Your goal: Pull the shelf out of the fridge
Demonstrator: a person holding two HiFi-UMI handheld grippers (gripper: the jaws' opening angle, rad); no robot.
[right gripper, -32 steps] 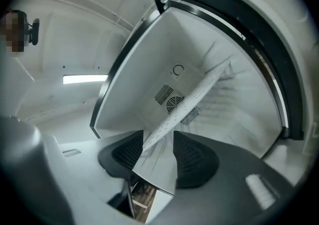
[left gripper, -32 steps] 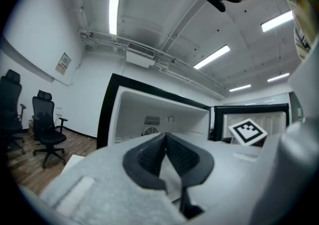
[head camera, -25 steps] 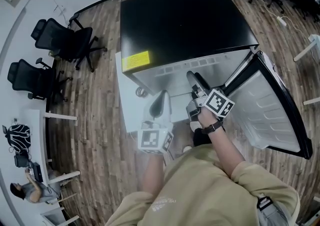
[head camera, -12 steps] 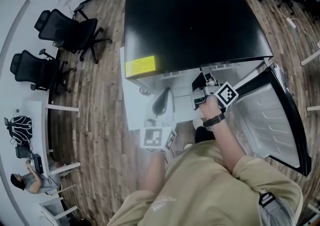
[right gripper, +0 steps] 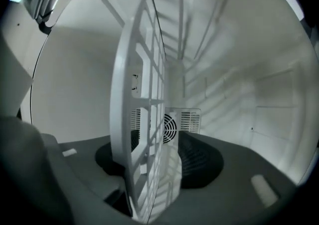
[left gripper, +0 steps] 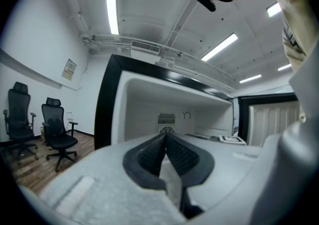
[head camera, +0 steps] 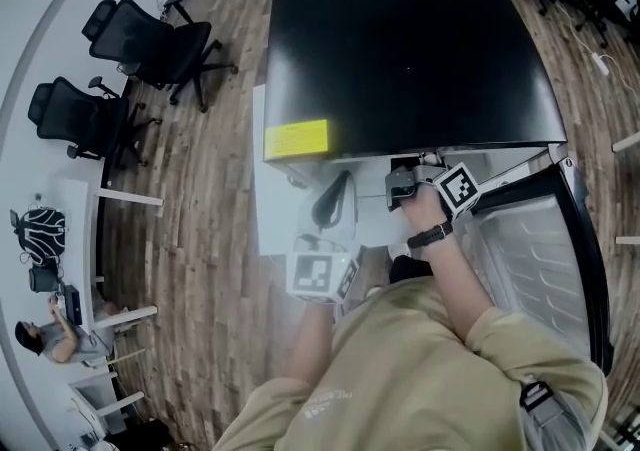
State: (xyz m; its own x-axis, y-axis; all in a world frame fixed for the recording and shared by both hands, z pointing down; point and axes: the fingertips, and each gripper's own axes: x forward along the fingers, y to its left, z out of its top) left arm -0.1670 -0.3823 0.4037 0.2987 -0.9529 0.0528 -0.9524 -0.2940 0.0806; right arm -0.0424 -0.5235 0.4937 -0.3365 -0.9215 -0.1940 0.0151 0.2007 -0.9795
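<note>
White plastic grid shelf is seen edge-on between the jaws of the right hand-held gripper, which is reached into the open fridge. The jaws are closing on the shelf's front edge, and a firm press of the pads cannot yet be made out. The shelf runs straight ahead of this hand-held gripper toward the round fan vent in the back wall. The left hand-held gripper is held outside the cavity, to the left of the right one, with its jaws brought together on nothing. The grasping step is judged to be in hand, and the pull not yet begun. For the next move, a secure clamp on the front edge is called for, followed by a level draw straight back toward the person, clear of the open door on the right.
</note>
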